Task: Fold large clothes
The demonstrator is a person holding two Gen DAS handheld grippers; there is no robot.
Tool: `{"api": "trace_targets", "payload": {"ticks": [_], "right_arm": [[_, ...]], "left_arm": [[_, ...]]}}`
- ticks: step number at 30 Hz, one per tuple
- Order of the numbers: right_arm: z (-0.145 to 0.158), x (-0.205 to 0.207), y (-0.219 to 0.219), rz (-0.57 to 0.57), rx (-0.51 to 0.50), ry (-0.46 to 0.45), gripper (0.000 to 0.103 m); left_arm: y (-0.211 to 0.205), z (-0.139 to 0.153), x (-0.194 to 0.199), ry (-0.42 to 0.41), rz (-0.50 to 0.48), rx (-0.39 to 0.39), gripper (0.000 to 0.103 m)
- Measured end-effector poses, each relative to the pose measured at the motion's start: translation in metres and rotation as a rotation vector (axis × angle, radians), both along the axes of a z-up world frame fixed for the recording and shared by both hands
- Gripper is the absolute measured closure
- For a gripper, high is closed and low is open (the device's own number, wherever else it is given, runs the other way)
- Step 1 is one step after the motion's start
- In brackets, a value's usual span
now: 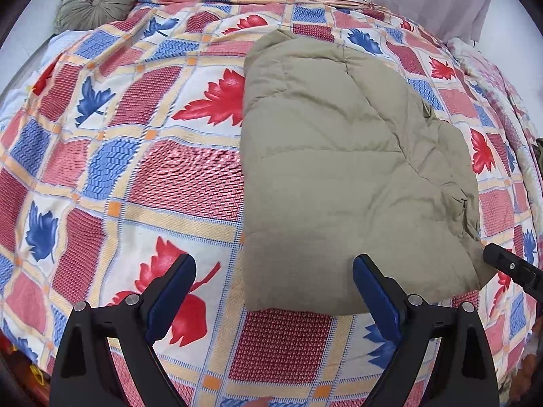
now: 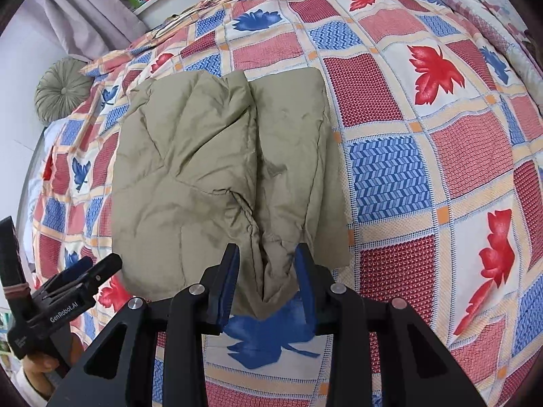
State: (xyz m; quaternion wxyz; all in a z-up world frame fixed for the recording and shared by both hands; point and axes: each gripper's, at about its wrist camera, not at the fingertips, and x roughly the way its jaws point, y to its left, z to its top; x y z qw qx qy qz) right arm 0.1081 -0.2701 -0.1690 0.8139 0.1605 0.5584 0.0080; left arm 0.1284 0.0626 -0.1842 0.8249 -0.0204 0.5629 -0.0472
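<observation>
Khaki jacket (image 2: 210, 169) hem (bunched) lies between right gripper (image 2: 266, 271) fingers.

A bed (image 1: 142, 176) covered by a patchwork-print quilt of red and blue leaves carries a folded khaki padded jacket (image 1: 342, 169), which lies flat on the quilt near the bed's middle. A round pleated green cushion (image 1: 93, 0) sits at a far corner.

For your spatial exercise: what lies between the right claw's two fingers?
In the right wrist view, the khaki jacket's bunched corner lies between the right claw's fingers.
</observation>
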Motion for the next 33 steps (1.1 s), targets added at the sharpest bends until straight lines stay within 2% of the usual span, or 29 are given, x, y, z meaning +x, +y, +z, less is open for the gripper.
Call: {"api": "trace_targets", "payload": {"ticks": [2,9,11,14,18,21,23,24,30,33], "right_arm": [[0.005,-0.005,0.003,0.011,-0.018,-0.008,0.062],[0.02,-0.02,0.003,-0.001,-0.035,-0.016,0.062],[0.022,-0.024,0.004,0.002,-0.04,-0.01,0.062],[0.028,-0.03,0.006,0.01,-0.049,-0.001,0.062],[0.044,-0.043,0.012,0.026,-0.053,-0.006,0.044],[0.06,-0.054,0.018,0.04,-0.055,-0.014,0.039],[0.073,-0.062,0.02,0.045,-0.054,-0.024,0.031],[0.08,-0.066,0.022,0.047,-0.054,-0.032,0.023],[0.125,-0.086,0.034,0.065,-0.107,-0.052,0.021],[0.139,-0.092,0.037,0.06,-0.114,-0.07,0.014]], "left_arm": [[0.004,0.004,-0.005,0.005,0.012,-0.008,0.0],[0.007,0.017,-0.023,0.017,0.017,0.008,0.0],[0.007,0.025,-0.029,0.012,0.021,0.033,0.0],[0.01,0.041,-0.04,-0.013,0.021,0.014,0.0],[0.014,0.063,-0.052,-0.021,0.035,0.012,0.0],[0.013,0.082,-0.062,-0.04,0.023,0.067,0.0],[0.013,0.096,-0.07,-0.059,0.014,0.085,0.0],[0.013,0.102,-0.073,-0.063,0.009,0.085,0.0],[0.015,0.14,-0.092,-0.059,-0.002,0.04,0.0],[0.017,0.159,-0.1,-0.071,0.012,0.04,0.0]]}}
